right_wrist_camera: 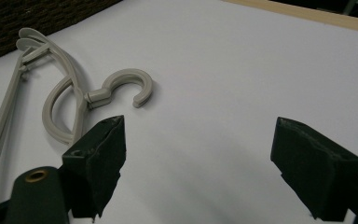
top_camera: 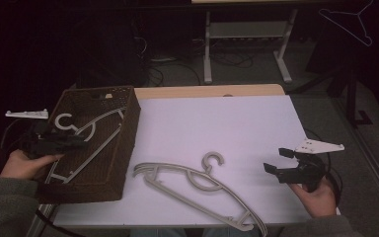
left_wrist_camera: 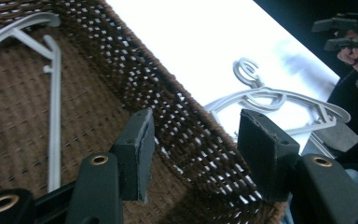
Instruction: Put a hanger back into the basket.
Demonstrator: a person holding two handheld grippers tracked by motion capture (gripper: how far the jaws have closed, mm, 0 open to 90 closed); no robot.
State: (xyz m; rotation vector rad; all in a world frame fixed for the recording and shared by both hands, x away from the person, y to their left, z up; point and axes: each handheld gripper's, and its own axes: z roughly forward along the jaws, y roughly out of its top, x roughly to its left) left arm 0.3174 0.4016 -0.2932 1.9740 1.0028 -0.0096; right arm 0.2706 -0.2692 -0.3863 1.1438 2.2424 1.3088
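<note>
Looks like a hangers-into-basket job, judging by the layout, and currently between grabs. Nearest, lower middle of the high view: grey hangers on the table, at least two stacked, still to go. Long axis running from upper left down to lower right of the frame, hook sticking up toward the far edge, opening facing right. Just right of that, lower right of the frame: right hand-held gripper, jaws spread wide, nothing between them, hovering over bare white table near the hook. Lower left: left hand-held gripper, also released and empty, hanging over the brown wicker basket, jaws straddling the near wall in its own view. Inside the basket: a hanger already stowed, lying diagonally, hook toward the upper left corner. Probably next: right one down over the hook neck or the arm of the top hanger, closing on one only, then lifting clear of its mate and swinging left over the rim.
</note>
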